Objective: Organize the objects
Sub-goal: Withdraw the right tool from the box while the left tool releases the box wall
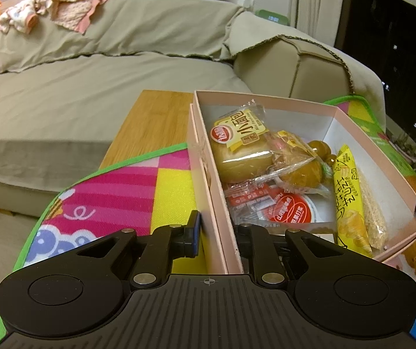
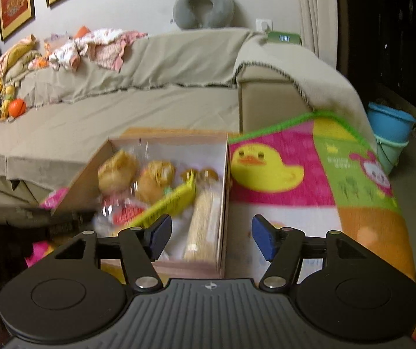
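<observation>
the box (image 1: 266, 110), pink outside and white inside, sat on a bright play mat (image 1: 114, 192) over a wooden table (image 1: 155, 119), just before a sofa (image 1: 91, 58). it already carried the snacks packed close: two bagged buns (image 1: 237, 148) at the far end, a red-lidded cup (image 1: 290, 209) nearer, and a yellow packet (image 1: 349, 197) lying lengthwise along the right wall with a pale grainy pack (image 2: 205, 218) beside it, likely laid that way so the long things fitted the box's length

the left hand-held gripper (image 1: 216, 232) was clamped narrow on the box's left wall, one finger outside and one inside, probably to steady the box while the other side was worked

the right hand-held gripper (image 2: 210, 235) stood about half wide with nothing between its pads; in its blurred view the box's right wall ran up between the fingers, untouched. judging by that, it had either let a snack go into the box or was lining up to grip that wall

the mat to the right of the box lay bare
</observation>
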### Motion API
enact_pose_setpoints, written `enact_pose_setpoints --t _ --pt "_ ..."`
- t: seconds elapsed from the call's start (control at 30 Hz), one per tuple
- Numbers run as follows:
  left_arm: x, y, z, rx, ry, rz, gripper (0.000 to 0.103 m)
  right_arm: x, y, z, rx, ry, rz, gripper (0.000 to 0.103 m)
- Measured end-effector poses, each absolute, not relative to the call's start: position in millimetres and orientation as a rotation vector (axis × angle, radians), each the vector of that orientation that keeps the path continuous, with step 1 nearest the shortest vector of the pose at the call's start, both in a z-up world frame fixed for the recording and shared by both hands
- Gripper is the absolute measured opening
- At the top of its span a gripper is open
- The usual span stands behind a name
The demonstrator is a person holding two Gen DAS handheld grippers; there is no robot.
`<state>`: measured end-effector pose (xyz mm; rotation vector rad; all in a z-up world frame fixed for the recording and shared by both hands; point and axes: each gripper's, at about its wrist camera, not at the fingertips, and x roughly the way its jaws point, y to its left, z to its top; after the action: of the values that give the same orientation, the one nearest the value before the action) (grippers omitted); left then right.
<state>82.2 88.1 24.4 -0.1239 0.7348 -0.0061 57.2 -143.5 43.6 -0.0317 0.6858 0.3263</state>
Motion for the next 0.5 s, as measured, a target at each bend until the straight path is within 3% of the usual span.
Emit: enact_pose_setpoints --t 0.33,0.5 --pt "97.2 85.6 20.4 -0.089 0.741 -0.003 0.012 34.7 -146.5 33.1 0.001 0.624 0.319 0.066" --pt "95.6 88.0 20.0 -0.099 0.74 -0.003 0.012 13.0 -141.3 34.8 -0.08 0.576 0.431 0.079"
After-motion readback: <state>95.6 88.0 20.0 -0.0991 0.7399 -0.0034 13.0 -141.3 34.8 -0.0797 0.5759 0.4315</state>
